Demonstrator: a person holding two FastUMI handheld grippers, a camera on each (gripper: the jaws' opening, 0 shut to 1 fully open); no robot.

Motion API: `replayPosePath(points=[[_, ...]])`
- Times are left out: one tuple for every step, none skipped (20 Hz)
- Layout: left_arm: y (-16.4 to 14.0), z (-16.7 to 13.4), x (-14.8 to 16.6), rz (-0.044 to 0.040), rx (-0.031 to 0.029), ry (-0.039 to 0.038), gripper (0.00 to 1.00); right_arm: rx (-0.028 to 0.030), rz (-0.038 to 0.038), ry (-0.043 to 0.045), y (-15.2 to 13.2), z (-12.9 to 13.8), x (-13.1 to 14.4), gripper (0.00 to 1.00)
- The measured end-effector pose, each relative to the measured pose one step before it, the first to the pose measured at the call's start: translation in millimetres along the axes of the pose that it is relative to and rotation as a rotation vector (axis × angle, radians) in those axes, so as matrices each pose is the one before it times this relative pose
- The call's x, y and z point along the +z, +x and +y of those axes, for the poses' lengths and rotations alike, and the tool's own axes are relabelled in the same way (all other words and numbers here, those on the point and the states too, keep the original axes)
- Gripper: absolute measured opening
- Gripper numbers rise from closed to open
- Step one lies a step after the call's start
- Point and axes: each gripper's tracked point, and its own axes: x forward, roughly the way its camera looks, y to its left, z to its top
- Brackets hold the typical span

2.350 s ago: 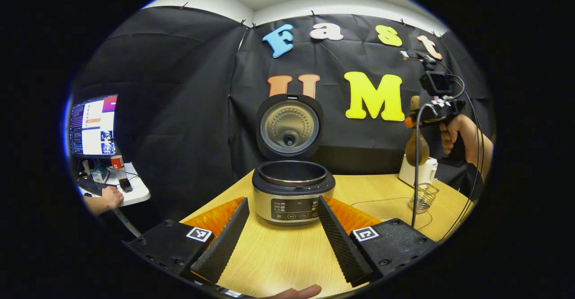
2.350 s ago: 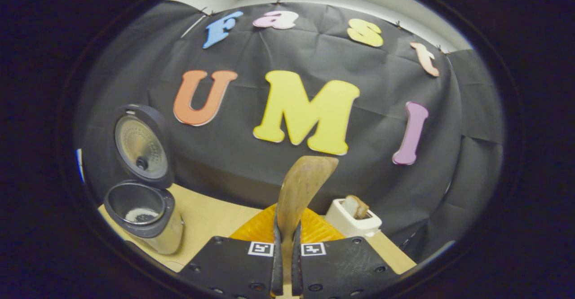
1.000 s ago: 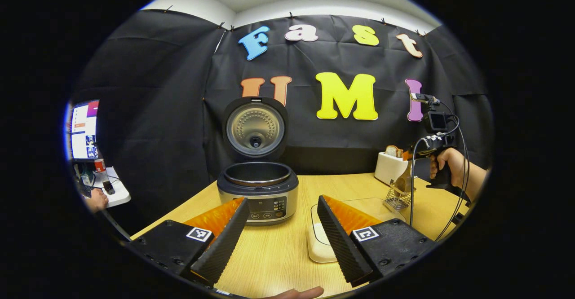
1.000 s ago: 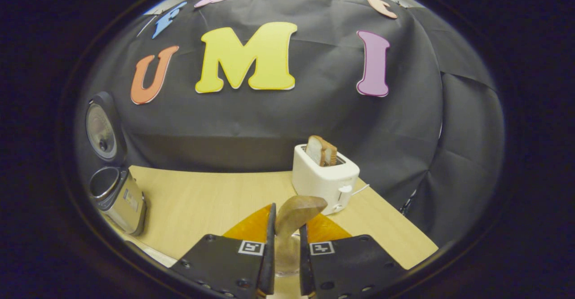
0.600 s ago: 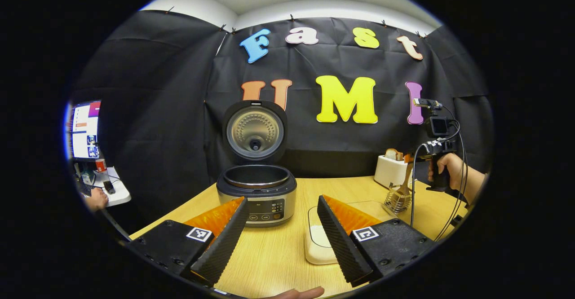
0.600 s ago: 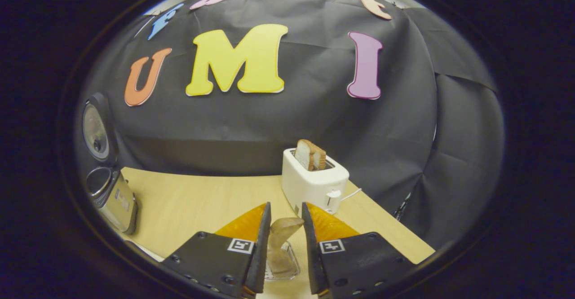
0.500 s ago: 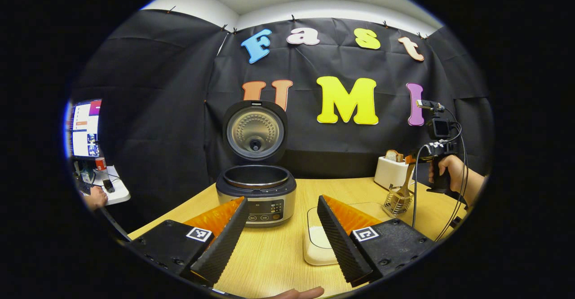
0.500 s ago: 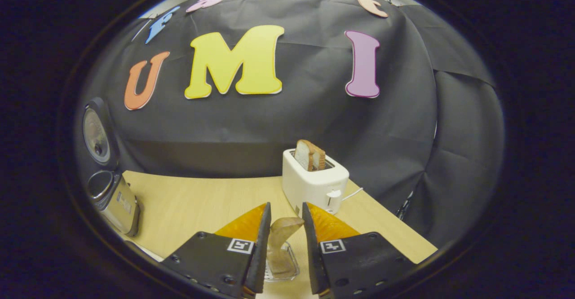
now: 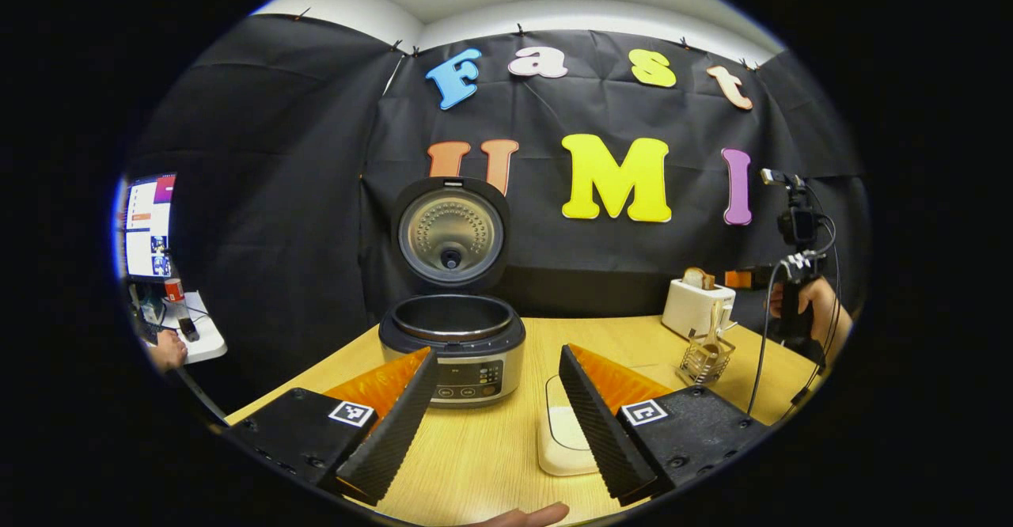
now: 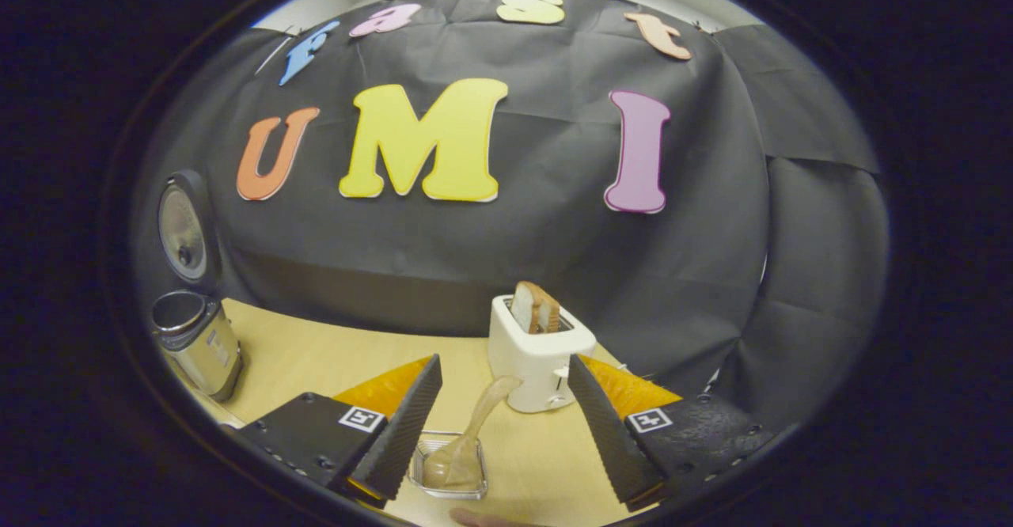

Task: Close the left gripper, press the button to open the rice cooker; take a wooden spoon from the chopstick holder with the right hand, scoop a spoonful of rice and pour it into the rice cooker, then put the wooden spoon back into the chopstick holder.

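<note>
The rice cooker [image 9: 452,343] stands on the wooden table with its lid [image 9: 450,233] up and its pot bare to view; it also sits at the left edge of the right gripper view [image 10: 196,341]. The wooden spoon [image 10: 467,440] leans bowl-down in the wire chopstick holder [image 10: 448,472], seen too in the left gripper view [image 9: 704,357]. My right gripper [image 10: 502,408] is open, drawn back above the holder with the spoon handle free between its fingers. My left gripper [image 9: 497,400] is open in front of the cooker, holding nothing.
A shallow white rice tray [image 9: 563,432] lies right of the cooker, partly behind my left gripper's finger. A white toaster [image 10: 538,357] with bread stands behind the holder. A hand [image 9: 815,305] holds the right gripper at far right. A monitor and side desk [image 9: 150,230] sit far left.
The right gripper lowered the spoon into the chopstick holder, opened its fingers wide, let go and pulled back. The left gripper stayed open and drifted slightly.
</note>
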Motion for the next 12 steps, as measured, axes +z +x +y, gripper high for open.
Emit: replayPosePath(points=[[6.06, 3.37, 5.57, 0.0146, -0.00226, -0.00822, 0.98, 0.00259, -0.01734, -0.02511, -4.5, -1.06, -2.15, 0.95], [4.7, 3.47, 5.84, 0.00881, 0.0055, -0.00486, 0.97, -0.00407, -0.0213, -0.02764, -5.19, -0.89, -0.02, 0.95], [6.29, 5.53, 9.16, 0.00004, 0.01192, 0.00608, 0.98, -0.00507, -0.0154, -0.02275, -3.74, -1.32, -0.57, 0.96], [6.52, 4.25, 10.47, -0.00625, 0.01007, 0.01286, 0.98, -0.00269, -0.00855, -0.01121, -7.34, 0.09, -3.84, 0.96], [8.91, 3.04, 12.0, -0.00276, 0.01333, 0.01879, 0.98, 0.01614, -0.00309, 0.00598, -4.9, 4.11, -2.31, 0.96], [6.0, 6.52, 12.51, -0.01055, 0.0246, 0.02087, 0.98, 0.02413, 0.00179, 0.01297, -6.05, 5.56, -2.7, 0.97], [7.21, 6.21, 12.17, -0.01017, 0.0206, 0.01842, 0.98, 0.01729, 0.00794, 0.0122, -4.45, 1.27, -5.69, 0.95], [6.65, 2.91, 12.23, -0.01054, 0.01285, 0.01072, 0.98, 0.01149, 0.0146, 0.00691, -3.63, 3.8, -12.09, 0.95], [5.76, 1.77, 12.12, -0.00583, 0.00998, 0.00454, 0.98, 0.00017, 0.01233, -0.0002, -3.85, -2.38, -6.52, 0.97], [5.47, 3.06, 14.04, -0.01555, 0.01372, 0.00553, 1.0, -0.00489, 0.00056, 0.00274, -6.76, -6.67, -1.51, 0.95], [5.35, 2.08, 15.31, -0.01425, 0.013, 0.00684, 1.0, -0.0002, -0.00314, -0.00002, -3.81, -1.34, -4.4, 0.96], [4.41, -0.7, 14.84, -0.01124, 0.00326, 0.0087, 1.0, 0.00519, -0.00241, -0.00189, -3.57, -0.58, -5.98, 0.96]])
